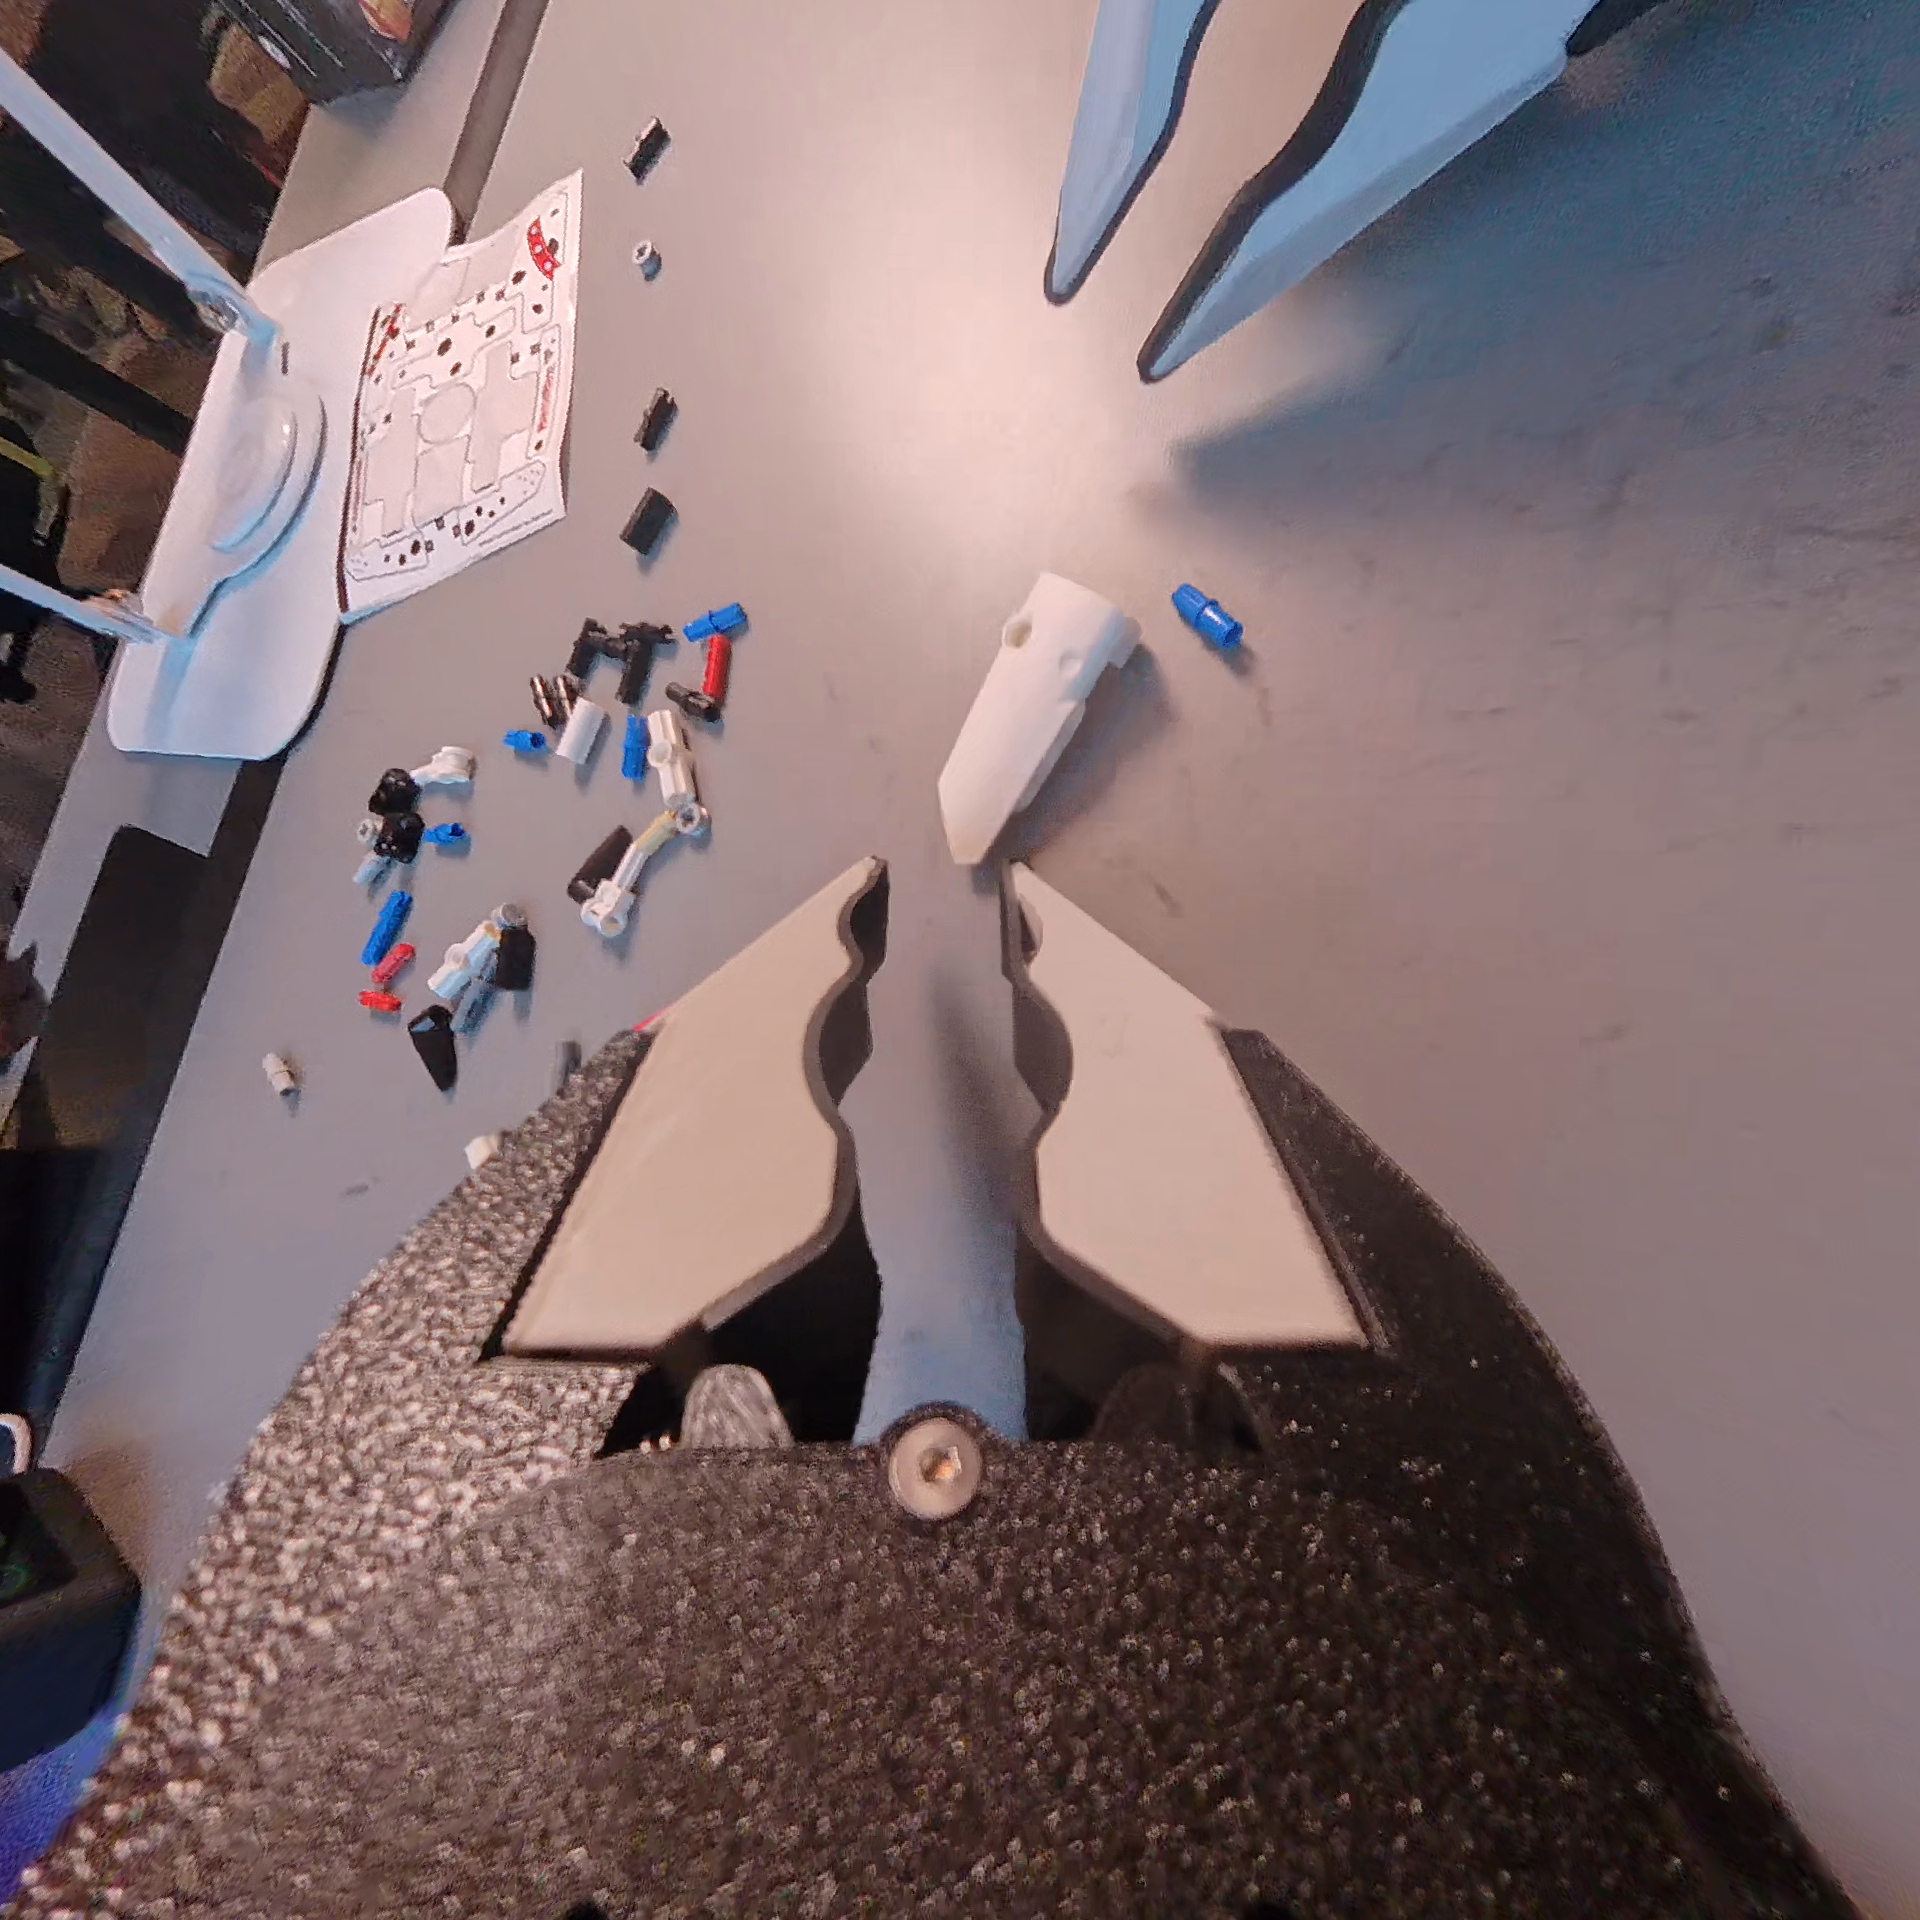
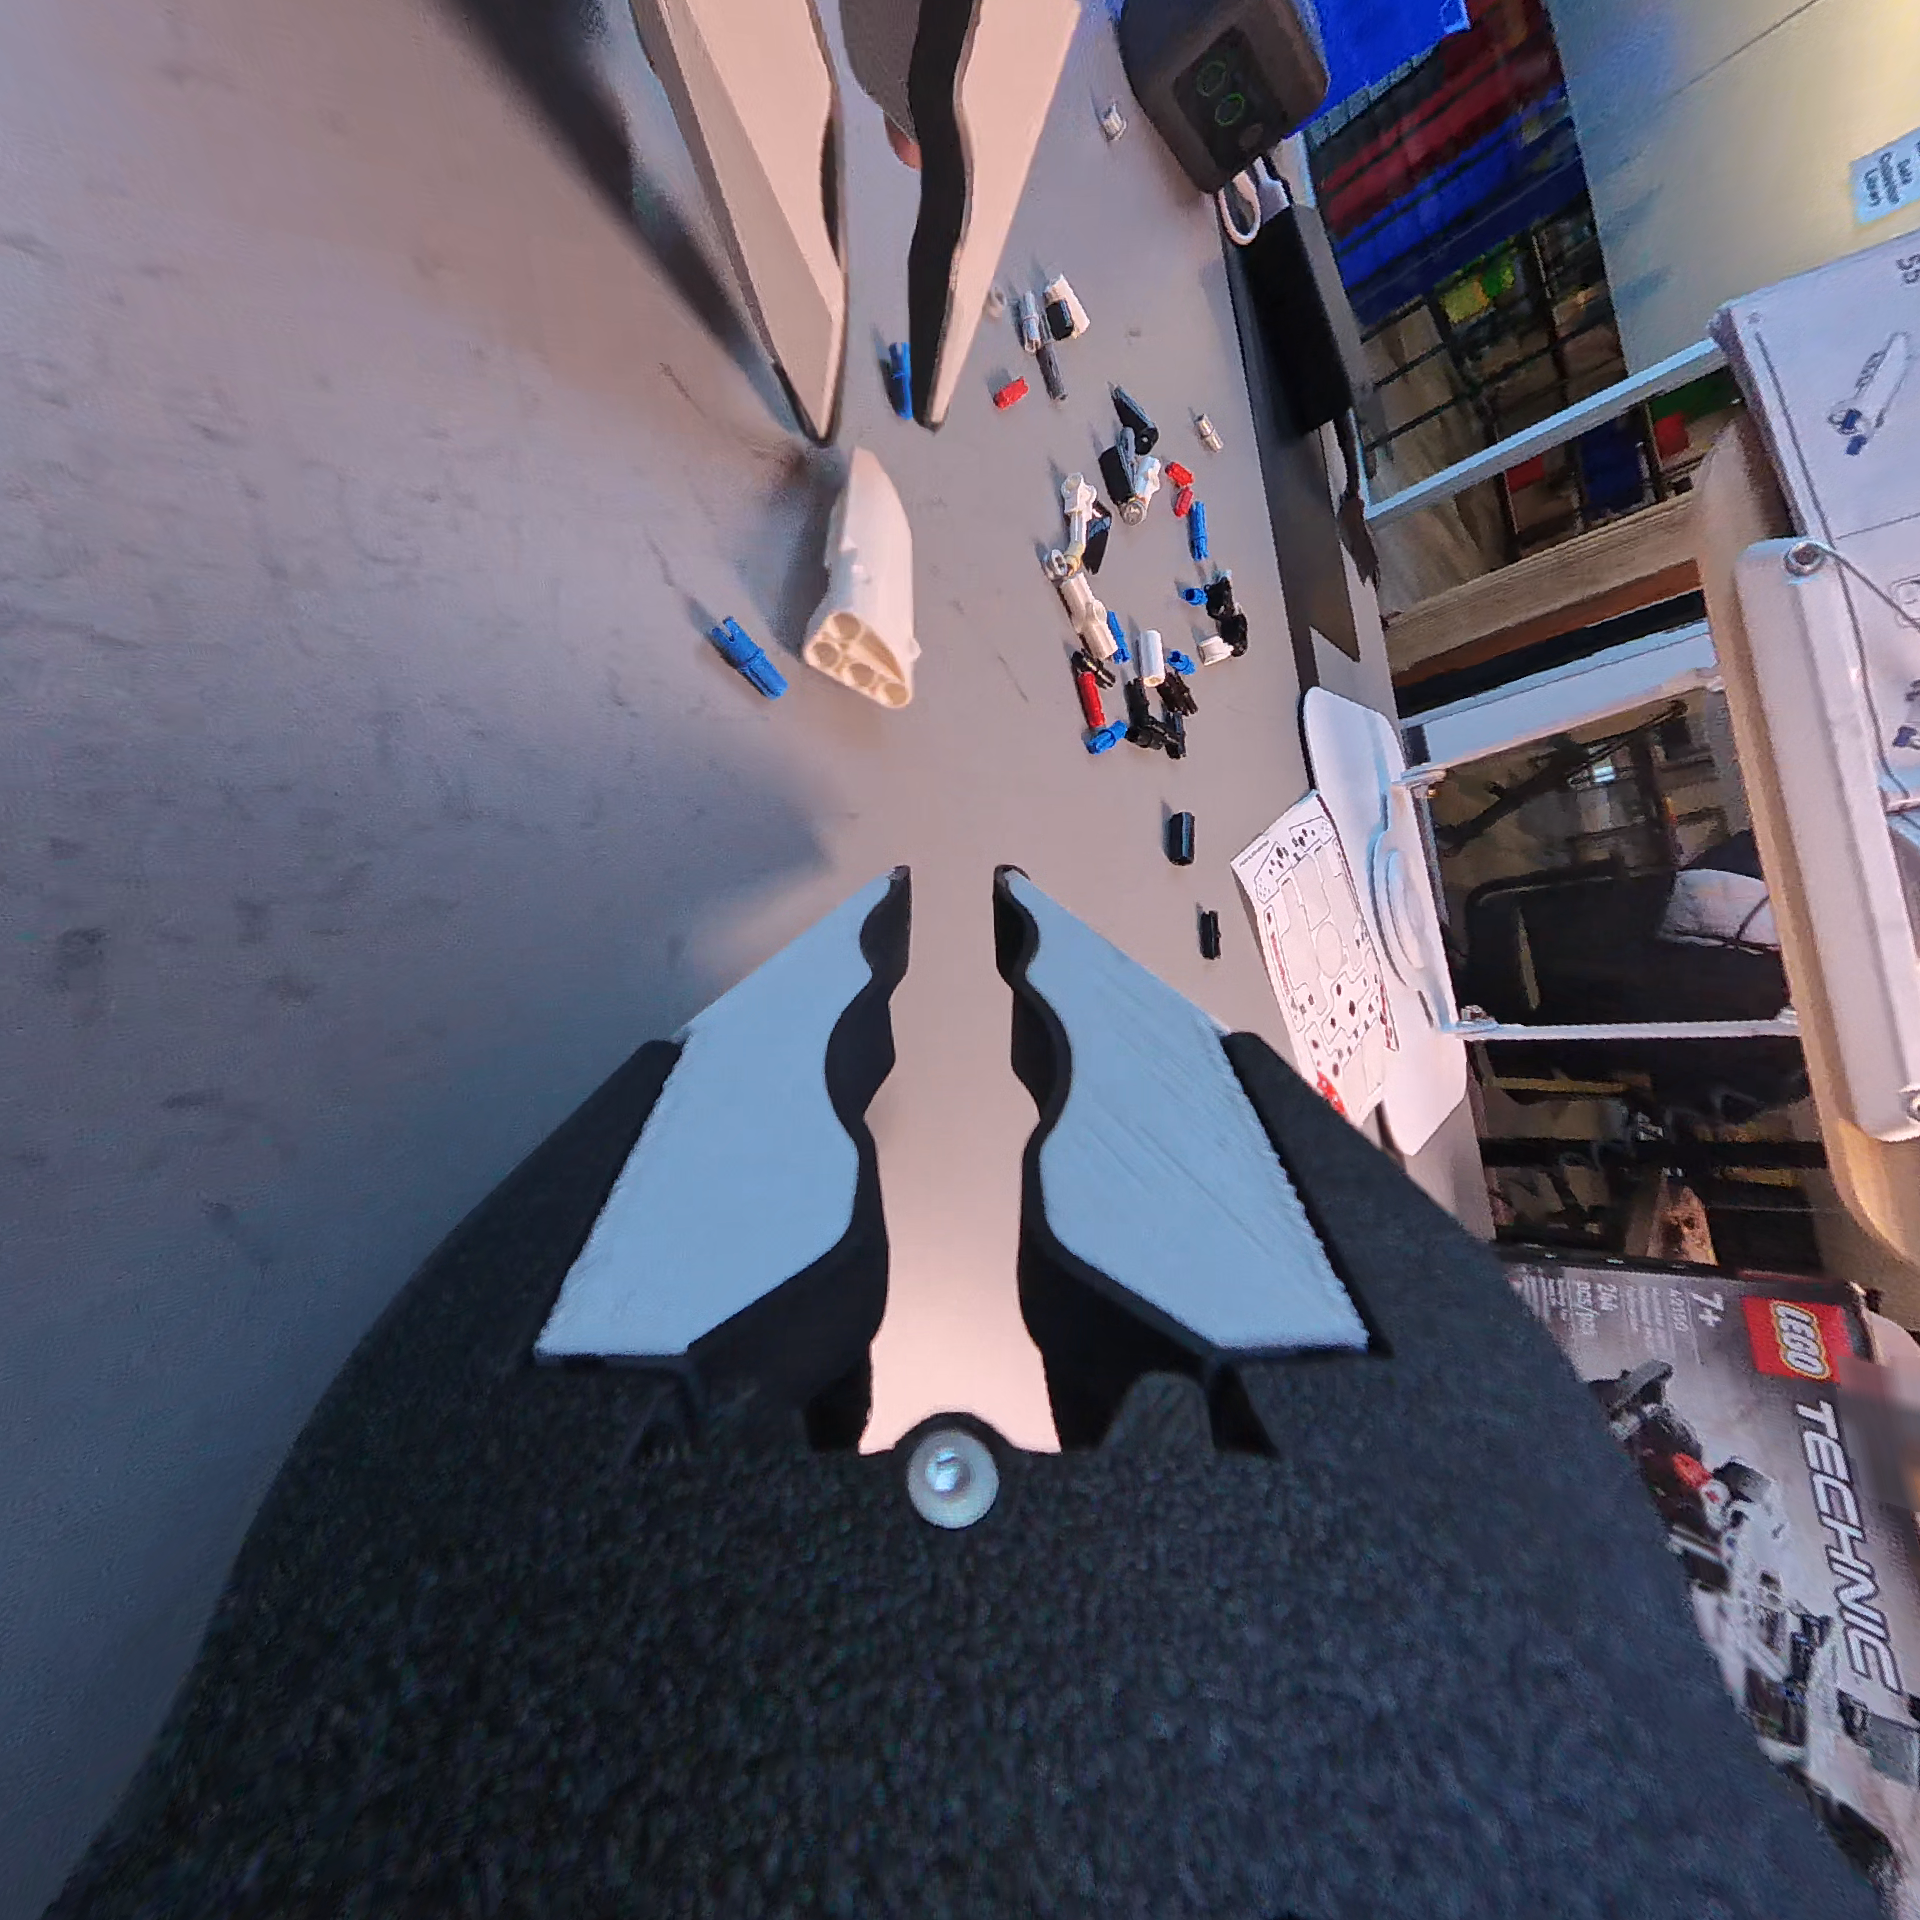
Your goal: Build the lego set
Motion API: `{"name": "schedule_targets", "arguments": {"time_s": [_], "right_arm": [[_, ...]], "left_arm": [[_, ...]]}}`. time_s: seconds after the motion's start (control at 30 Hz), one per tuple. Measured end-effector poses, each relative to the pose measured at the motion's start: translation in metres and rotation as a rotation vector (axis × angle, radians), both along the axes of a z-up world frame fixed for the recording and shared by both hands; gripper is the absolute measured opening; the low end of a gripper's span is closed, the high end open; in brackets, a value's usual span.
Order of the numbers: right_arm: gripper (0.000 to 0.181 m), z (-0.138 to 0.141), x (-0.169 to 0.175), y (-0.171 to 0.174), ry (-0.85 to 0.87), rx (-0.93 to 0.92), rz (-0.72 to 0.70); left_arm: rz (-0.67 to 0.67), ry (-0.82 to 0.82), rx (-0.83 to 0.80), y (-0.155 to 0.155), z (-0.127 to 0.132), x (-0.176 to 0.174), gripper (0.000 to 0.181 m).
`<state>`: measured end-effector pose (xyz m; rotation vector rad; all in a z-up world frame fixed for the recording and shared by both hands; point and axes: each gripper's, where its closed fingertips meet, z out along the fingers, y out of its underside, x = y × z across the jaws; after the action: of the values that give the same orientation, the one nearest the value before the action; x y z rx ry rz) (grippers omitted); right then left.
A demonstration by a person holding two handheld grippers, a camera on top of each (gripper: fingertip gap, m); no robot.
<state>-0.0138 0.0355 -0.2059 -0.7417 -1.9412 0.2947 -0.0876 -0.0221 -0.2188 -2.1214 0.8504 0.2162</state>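
Note:
A white tapered Lego panel (image 1: 1029, 707) lies on the grey table, also in the right wrist view (image 2: 868, 587). A blue pin (image 1: 1207, 616) lies just beside it, also in the right wrist view (image 2: 748, 657). My left gripper (image 1: 943, 878) is open and empty, its tips right at the panel's narrow end. My right gripper (image 2: 951, 878) is open and empty, hovering a short way from the panel's wide end; it shows at the top of the left wrist view (image 1: 1107, 327). A scatter of small black, blue, red and white pieces (image 1: 582, 790) lies left of the panel.
A sticker sheet (image 1: 462, 405) lies by a white stand base (image 1: 229, 499) at the table's far left edge. The Lego box (image 2: 1766, 1538) lies at the right wrist view's lower right. A dark device (image 2: 1221, 88) sits near the table edge. The grippers' ends are close to 10 cm from one another. Between my right fingertips and the blue pin (image 1: 1207, 616) there is roughly 5 cm. My right wrist view (image 2: 749, 654) looks at it from another angle.

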Motion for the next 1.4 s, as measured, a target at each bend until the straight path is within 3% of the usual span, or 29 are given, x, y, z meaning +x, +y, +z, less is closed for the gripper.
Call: {"name": "schedule_targets", "arguments": {"time_s": [0.2,0.37,0.6,0.9,1.17,1.4], "right_arm": [[0.015,0.003,0.003,0.002,0.010,-0.051,-0.013],[0.013,0.008,0.002,-0.006,0.012,-0.188,0.002],[0.011,0.009,0.005,-0.022,-0.024,-0.312,0.042],[0.009,0.006,0.008,-0.031,-0.048,-0.326,0.059],[0.009,0.003,0.010,-0.029,-0.061,-0.327,0.046],[0.009,0.000,0.011,-0.030,-0.076,-0.311,0.044]], "left_arm": [[0.023,-0.148,-0.008,-0.012,0.013,-0.009,0.025],[-0.036,-0.282,0.002,-0.006,0.022,0.015,0.024],[-0.071,-0.172,-0.090,0.007,-0.004,0.023,0.016],[0.069,-0.170,-0.024,0.003,0.007,-0.006,0.018],[-0.109,-0.425,-0.093,-0.011,0.022,0.060,0.008],[-0.009,-0.319,-0.172,-0.001,-0.006,0.067,0.013]]}}
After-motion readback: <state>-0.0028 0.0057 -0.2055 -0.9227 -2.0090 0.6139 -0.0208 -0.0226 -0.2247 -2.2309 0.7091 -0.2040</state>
